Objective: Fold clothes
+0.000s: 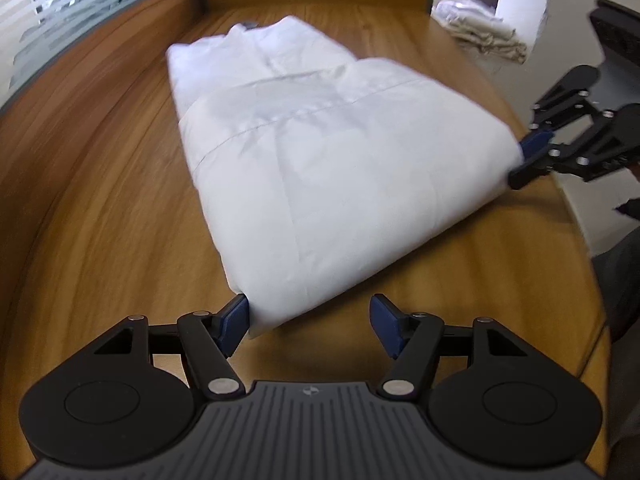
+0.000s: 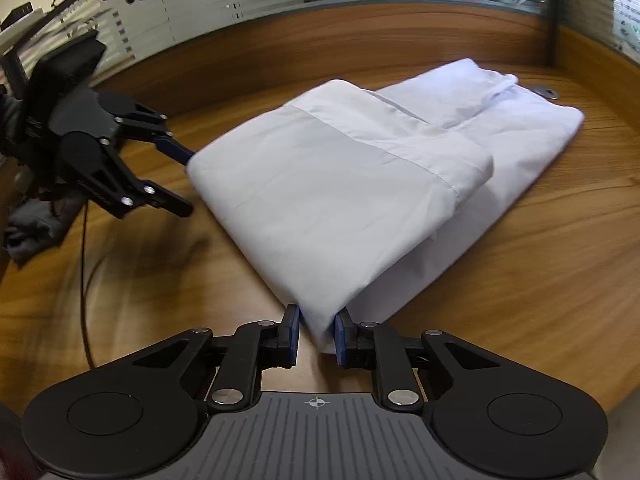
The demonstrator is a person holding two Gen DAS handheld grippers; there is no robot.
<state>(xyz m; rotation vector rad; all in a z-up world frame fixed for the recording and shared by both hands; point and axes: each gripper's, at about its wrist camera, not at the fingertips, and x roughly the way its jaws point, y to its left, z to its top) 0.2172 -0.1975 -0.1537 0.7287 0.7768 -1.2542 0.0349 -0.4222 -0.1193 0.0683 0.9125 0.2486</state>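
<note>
A white shirt (image 1: 320, 152), folded into a long band with its lower part doubled over, lies on the wooden table (image 1: 100, 200). My left gripper (image 1: 310, 322) stands open at the shirt's near corner. The cloth touches its left pad, and the right pad is well clear. In the right wrist view the shirt (image 2: 340, 184) runs away from my right gripper (image 2: 317, 334), whose blue pads pinch the folded corner. That right gripper (image 1: 520, 162) shows at the shirt's other near corner in the left wrist view. The left gripper (image 2: 188, 182) has one finger at the cloth edge.
Folded pale clothes (image 1: 480, 28) are stacked at the far right end. Wooden partitions with frosted glass border the table (image 2: 520, 280). A dark cloth (image 2: 32, 228) and a cable (image 2: 84, 280) lie at the left. A small metal disc (image 2: 544, 91) sits beyond the collar.
</note>
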